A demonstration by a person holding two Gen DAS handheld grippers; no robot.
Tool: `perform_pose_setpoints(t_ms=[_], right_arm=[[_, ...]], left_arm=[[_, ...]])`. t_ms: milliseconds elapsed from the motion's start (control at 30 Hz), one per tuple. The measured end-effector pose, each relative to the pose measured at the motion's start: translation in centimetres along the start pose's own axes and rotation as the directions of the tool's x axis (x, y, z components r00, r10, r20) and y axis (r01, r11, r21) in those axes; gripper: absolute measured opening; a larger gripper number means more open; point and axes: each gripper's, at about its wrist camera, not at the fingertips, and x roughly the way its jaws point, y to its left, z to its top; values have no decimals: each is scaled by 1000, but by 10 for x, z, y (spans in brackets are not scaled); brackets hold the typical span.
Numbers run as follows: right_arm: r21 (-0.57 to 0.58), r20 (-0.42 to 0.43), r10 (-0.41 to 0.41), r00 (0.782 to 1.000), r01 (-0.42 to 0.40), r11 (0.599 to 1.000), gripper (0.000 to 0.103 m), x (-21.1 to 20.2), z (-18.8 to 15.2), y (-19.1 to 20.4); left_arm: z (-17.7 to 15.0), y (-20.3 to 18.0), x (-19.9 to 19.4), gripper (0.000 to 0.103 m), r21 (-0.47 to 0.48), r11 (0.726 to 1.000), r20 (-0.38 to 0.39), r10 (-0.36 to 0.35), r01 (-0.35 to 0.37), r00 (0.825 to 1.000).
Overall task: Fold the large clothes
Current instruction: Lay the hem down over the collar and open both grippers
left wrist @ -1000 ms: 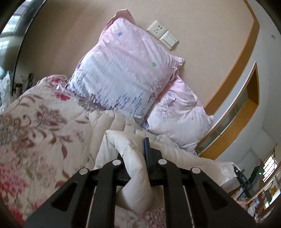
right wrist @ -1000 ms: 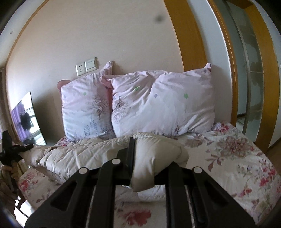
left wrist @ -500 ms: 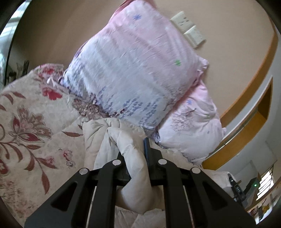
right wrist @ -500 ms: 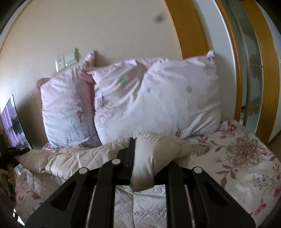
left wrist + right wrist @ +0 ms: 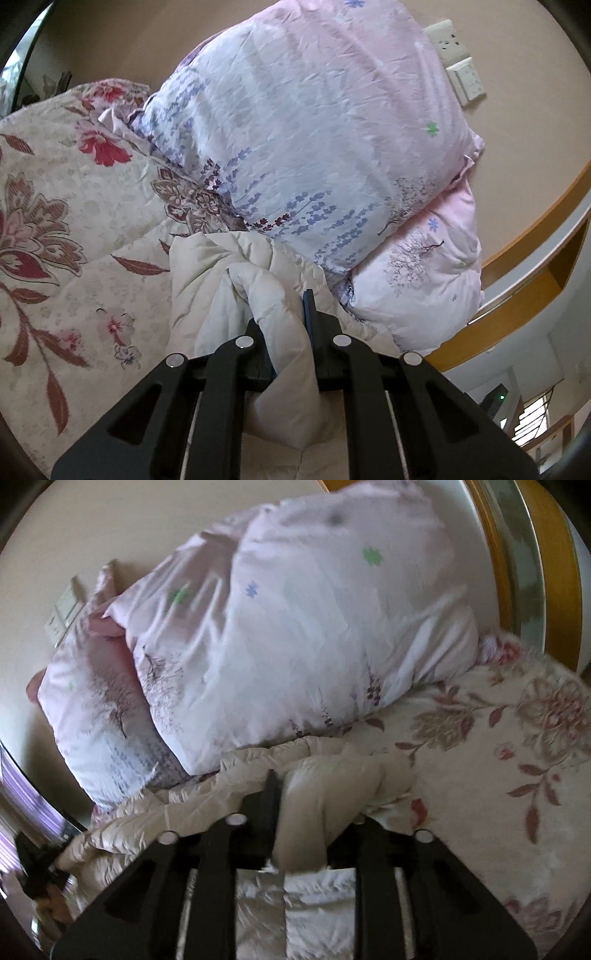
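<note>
A cream padded garment point(image 5: 207, 280) lies bunched on the floral bed cover point(image 5: 74, 221), right against the foot of the pillows. My left gripper point(image 5: 284, 314) is shut on a thick fold of it, and the cloth hides the left finger. In the right wrist view the same garment point(image 5: 192, 805) stretches off to the left. My right gripper point(image 5: 317, 801) has its jaws opening. A fold still sits between them against the left pad, with a gap showing on the right side. A dark shape at that view's left edge point(image 5: 35, 856) holds the garment's far end.
Two pink-and-white pillows point(image 5: 314, 129) point(image 5: 424, 288) lean on the beige wall just behind the garment, also seen as pillows point(image 5: 314, 627) point(image 5: 96, 709). Wall sockets point(image 5: 450, 33) sit above them. A wooden door frame point(image 5: 554, 572) stands at the right. Floral bed cover point(image 5: 498, 775) spreads to the right.
Both grippers carried the garment's edge forward and down toward the pillows, rolling as they went. The garment now rests at the pillows' foot, and the right jaws have loosened on the fold.
</note>
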Motion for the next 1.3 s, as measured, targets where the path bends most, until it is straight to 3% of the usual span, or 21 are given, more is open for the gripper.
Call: perform_pose_setpoints(t_ms=[100,167,300,333,433,500,600,700,867,1133,1233,1300], right_arm=[[61,-36,27,999,-25,998,49,17,12,0],[87,-61,37,997,-32,996,54,29,21,0],[147,-81,78,994,-65,987,58,46,34,-2],[157,-67,95,993,-83,984,58,46,37,-2],[151,-5,131,991,-129,980,59,31,41,0],[103,49,130,990,-134,986,59,14,42,4],[50,66,68,995,-72,996,59,1,41,6],[48,28,-10,1000,9,999,59,2,40,-3],[66,-53,-82,995,86,994,57,17,34,-23],[57,-124,-137,983,145,988,55,42,26,-36],[50,-145,-143,979,152,987,44,52,25,-38],[43,-160,-140,977,148,988,26,58,22,-39]], left_arm=[[5,2,9,12,-26,1000,-19,-1,0,1000],[9,0,13,19,-26,1000,-30,6,-7,1000],[22,-1,8,42,-67,997,-10,-33,33,999],[24,-1,4,51,-78,996,2,-48,48,999],[31,-5,-16,65,-68,995,80,-67,72,995],[34,-10,-29,66,-26,998,120,-59,63,991],[32,-14,-39,66,26,999,127,-23,20,992],[26,-16,-38,66,78,995,103,55,-63,993],[15,-16,-27,66,147,979,64,132,-140,989],[0,-23,2,66,263,928,30,267,-265,963],[-4,-20,14,66,284,908,18,316,-308,948],[-4,-16,21,66,276,904,2,338,-325,941]])
